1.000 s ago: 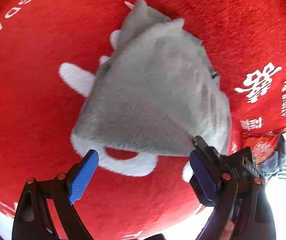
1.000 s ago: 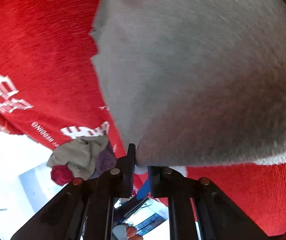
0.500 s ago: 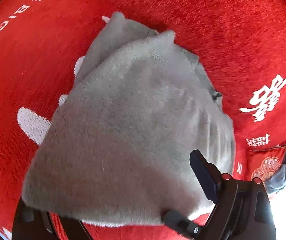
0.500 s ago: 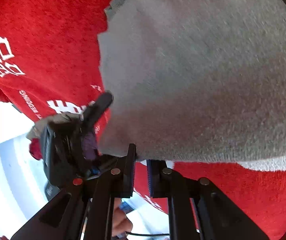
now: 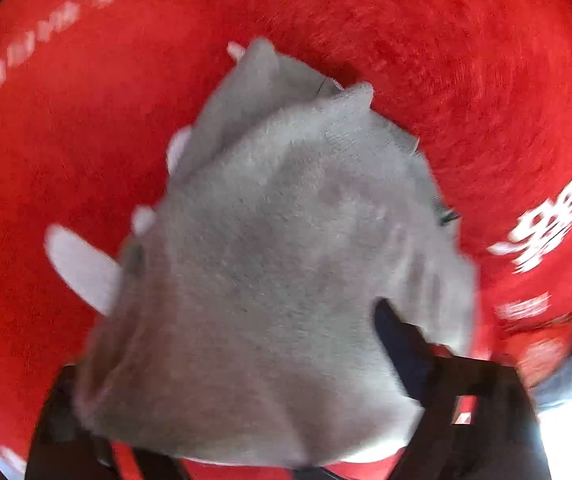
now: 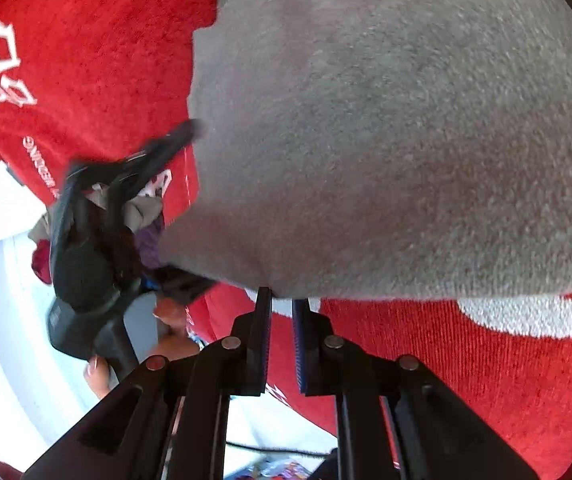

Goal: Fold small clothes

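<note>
Looking through the left wrist camera, the grey fleece garment point(image 5: 286, 280) fills the middle, lying on the red cloth point(image 5: 465, 80) with bare red all round its far and left edges, so that is where the open room is. White trim pieces point(image 5: 82, 272) poke out at the garment's left edge. The left gripper point(image 5: 238, 384) is spread wide, with the near hem draped across the gap; its left finger is buried under the fleece and only the right finger point(image 5: 401, 344) shows, dark and smeared by motion. Whether it pinches anything, I cannot tell. To the garment's right, white lettering point(image 5: 541, 232) runs along the cloth, blurred, and beyond it the cloth's edge drops away to something bright.

Over on the right wrist view, the same garment point(image 6: 385, 128) swells over most of the frame, its top cut off. The right gripper point(image 6: 282, 300) has its fingers drawn narrow, clamped on the garment's near hem. A white cuff or band point(image 6: 525, 316) lies right of that grip on the red cloth point(image 6: 485, 380). Left of the garment sits the other handheld gripper point(image 6: 98, 248), blurry, with a bundle of mixed clothes point(image 6: 142, 216) behind it and pale floor point(image 6: 2, 320) below the cloth's edge.
</note>
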Available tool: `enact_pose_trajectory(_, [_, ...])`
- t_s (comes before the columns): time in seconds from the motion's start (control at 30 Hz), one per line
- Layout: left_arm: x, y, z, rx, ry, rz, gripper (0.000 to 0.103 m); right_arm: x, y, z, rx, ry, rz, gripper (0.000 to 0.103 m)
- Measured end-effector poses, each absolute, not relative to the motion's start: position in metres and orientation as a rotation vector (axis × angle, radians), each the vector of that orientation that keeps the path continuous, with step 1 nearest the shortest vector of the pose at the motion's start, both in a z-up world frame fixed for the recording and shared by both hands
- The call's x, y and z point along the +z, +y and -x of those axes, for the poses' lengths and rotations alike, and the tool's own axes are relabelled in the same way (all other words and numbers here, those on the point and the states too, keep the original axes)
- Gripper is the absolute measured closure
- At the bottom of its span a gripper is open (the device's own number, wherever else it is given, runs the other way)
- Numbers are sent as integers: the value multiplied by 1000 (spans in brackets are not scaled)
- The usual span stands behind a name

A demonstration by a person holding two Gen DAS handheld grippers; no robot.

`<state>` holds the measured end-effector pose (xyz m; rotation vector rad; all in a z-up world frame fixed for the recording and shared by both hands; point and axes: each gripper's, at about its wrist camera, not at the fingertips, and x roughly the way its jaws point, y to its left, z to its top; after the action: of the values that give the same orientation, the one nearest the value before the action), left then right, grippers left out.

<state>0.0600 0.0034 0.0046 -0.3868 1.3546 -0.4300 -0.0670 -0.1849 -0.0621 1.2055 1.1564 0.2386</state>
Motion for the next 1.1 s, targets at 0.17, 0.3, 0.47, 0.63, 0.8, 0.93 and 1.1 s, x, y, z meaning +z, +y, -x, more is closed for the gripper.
enact_pose_trajectory(0.17, [17,-14,-51,-370,1268,134,77,-41,-187,73,247,1230,-1076,88])
enact_pose_trajectory(0.3, [21,-22,-44,-362,1197,-11,88,-19,-202,77,230,1266,-972,79])
enact_pose_trajectory(0.47, [30,-48,-15,-376,1030,-293,89,13,-241,64,160,1239,-880,51])
enact_pose_trajectory(0.63, [34,-62,8,-405,882,-482,89,38,-263,3,164,1261,-810,39])
enact_pose_trajectory(0.8, [33,-74,25,-445,775,-609,89,48,-226,-83,307,1402,-645,23])
enact_pose_trajectory(0.93, [33,-82,36,-473,724,-664,89,37,-176,-139,451,1561,-520,19])
enact_pose_trajectory(1.1, [34,-84,37,-487,711,-668,89,15,-123,-176,485,1698,-300,15])
